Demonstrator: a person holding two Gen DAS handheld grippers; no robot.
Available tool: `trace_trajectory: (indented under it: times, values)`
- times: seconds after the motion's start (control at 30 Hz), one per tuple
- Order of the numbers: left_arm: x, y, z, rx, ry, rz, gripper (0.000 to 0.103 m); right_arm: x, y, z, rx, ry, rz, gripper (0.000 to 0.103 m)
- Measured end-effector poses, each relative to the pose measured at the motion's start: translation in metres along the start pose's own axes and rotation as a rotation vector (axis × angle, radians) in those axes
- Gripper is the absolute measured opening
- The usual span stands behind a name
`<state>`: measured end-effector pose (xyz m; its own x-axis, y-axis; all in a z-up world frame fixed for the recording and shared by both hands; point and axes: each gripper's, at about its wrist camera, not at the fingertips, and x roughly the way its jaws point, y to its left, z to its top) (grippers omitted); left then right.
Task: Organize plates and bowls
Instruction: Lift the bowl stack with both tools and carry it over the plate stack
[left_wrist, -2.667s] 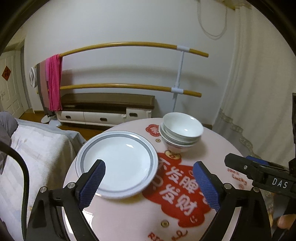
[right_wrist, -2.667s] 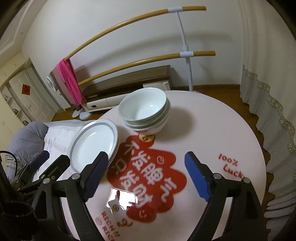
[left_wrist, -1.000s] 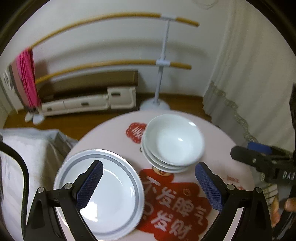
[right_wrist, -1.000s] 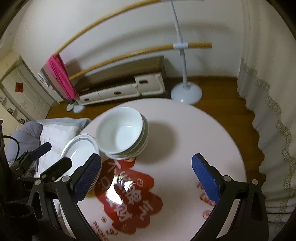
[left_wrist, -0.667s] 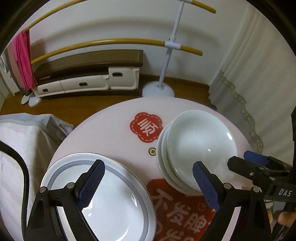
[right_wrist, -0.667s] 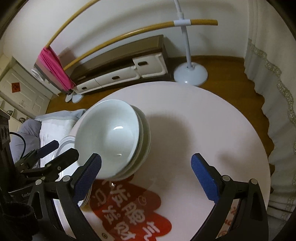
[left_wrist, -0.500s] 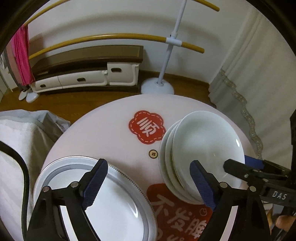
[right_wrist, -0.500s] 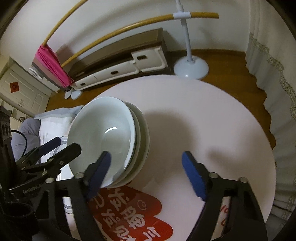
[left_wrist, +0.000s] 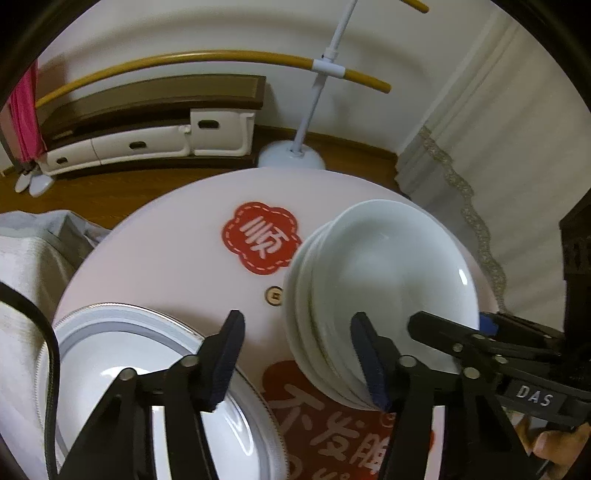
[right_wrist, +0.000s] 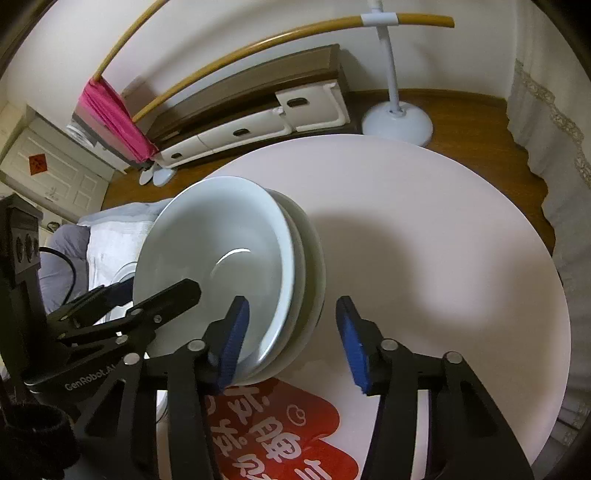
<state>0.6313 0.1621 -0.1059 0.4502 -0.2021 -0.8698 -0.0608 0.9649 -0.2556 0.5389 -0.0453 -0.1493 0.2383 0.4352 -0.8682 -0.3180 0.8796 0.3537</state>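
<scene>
A stack of white bowls stands on the round pink table; it also shows in the right wrist view. My left gripper is half open and straddles the stack's left rim. My right gripper is half open and straddles the stack's right rim. Neither is shut on the bowls. A grey-rimmed white plate stack lies at the table's left, below my left gripper.
A bed with grey bedding lies left of the table. A white stand base and a low cabinet stand on the wooden floor behind. A curtain hangs at the right.
Both grippers have moved in low over the bowl stack and narrowed their jaws around its opposite rims. The bowls have not visibly moved.
</scene>
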Motion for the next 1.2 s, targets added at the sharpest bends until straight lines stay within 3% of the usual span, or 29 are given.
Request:
trace_trajectory:
  times: [0.07, 0.17, 0.93, 1.2]
  values:
    - [-0.001, 0.003, 0.002, 0.001, 0.005, -0.015, 0.042, 0.0, 0.001, 0.001, 0.0, 0.003, 0.006, 0.041]
    - [-0.003, 0.005, 0.002, 0.009, 0.007, -0.015, 0.037, -0.001, 0.004, 0.001, -0.004, 0.001, 0.002, 0.04]
    - [-0.01, -0.012, -0.015, -0.021, -0.019, 0.025, 0.027, -0.004, 0.003, 0.004, -0.004, -0.003, -0.018, 0.038]
    - [-0.017, -0.013, -0.018, -0.014, -0.025, 0.018, 0.024, -0.007, -0.004, 0.005, 0.013, -0.001, -0.017, 0.033]
